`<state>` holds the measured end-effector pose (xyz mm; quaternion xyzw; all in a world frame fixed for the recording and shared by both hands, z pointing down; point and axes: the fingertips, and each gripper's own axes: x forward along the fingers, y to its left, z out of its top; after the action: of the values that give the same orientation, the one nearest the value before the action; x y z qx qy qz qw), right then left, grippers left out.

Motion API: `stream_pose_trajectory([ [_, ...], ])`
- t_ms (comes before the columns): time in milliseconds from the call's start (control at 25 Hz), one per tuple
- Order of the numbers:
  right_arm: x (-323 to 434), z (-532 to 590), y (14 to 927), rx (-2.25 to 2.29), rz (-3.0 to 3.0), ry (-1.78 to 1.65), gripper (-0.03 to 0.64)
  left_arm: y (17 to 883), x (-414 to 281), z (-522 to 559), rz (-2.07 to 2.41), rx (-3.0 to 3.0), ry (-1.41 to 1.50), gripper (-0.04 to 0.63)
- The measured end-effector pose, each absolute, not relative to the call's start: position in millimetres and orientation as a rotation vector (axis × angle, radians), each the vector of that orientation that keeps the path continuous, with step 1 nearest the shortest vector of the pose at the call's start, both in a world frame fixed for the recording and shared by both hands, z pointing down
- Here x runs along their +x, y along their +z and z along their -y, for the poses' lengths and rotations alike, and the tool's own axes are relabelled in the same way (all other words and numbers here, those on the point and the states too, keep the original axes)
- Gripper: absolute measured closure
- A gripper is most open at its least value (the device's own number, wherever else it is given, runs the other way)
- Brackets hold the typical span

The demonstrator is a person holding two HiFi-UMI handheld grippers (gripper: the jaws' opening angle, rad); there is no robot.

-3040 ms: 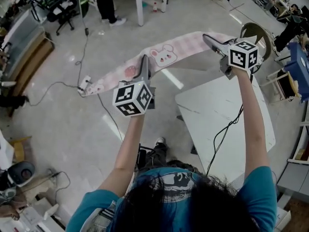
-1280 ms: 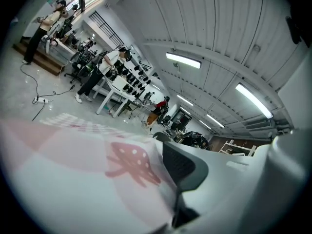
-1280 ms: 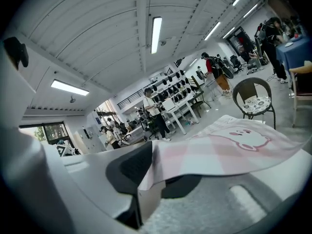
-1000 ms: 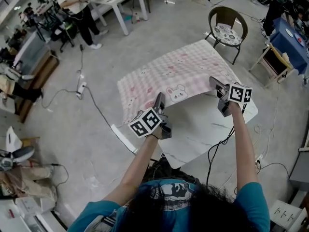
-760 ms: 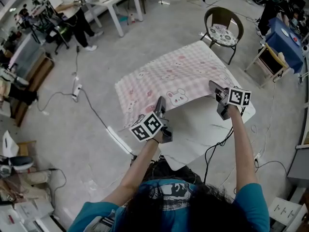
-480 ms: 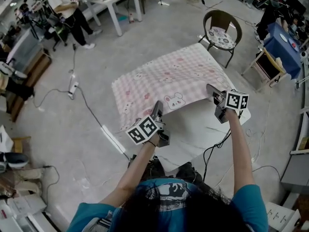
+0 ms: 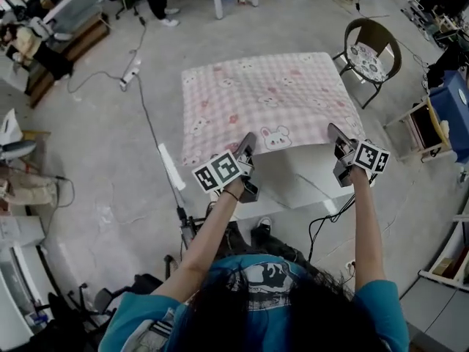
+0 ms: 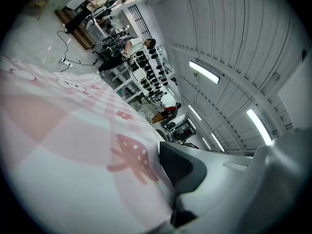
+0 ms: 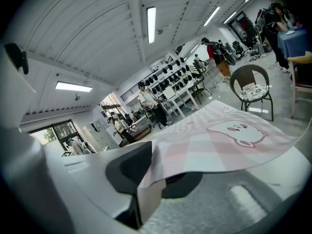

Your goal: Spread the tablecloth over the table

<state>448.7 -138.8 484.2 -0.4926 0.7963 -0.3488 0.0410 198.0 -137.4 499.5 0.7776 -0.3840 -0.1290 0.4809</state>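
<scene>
Draping white table [image 7: 302, 183] on grey floor [image 7: 110, 149]: pink tablecloth [image 7: 264, 97], edge pinched in fingers [image 7: 245, 148] of left gripper [image 7: 250, 137], right gripper [image 7: 333, 128].

The right gripper [image 9: 152, 179] has its jaws closed on the near edge of the pink checked tablecloth [image 9: 214, 147], the cloth pinched between the dark upper pad and the lower one. A small flap of the cloth hangs down just beside the pads. From the grip the tablecloth runs away flat towards the far side, a cartoon animal face [image 9: 239, 130] printed on it to the right. Beyond its far right corner stands a round-backed chair [image 9: 251, 89] with a patterned seat, with people [image 9: 146, 104] and shelves of dark items [image 9: 170, 82] further off under long ceiling lights [image 9: 151, 18].
</scene>
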Motion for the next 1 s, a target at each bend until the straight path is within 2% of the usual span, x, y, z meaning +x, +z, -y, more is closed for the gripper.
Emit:
stream_pose_trajectory([
  [280,463,101,509,-1.463,-2.376,-1.147,0.561,516,211,99,0.943,1.894,-0.287,0.553],
  [1000,487,0,609,-1.578,-2.306,-1.405,0.565,637,235,-11,0.906,1.581,-0.141,0.545],
])
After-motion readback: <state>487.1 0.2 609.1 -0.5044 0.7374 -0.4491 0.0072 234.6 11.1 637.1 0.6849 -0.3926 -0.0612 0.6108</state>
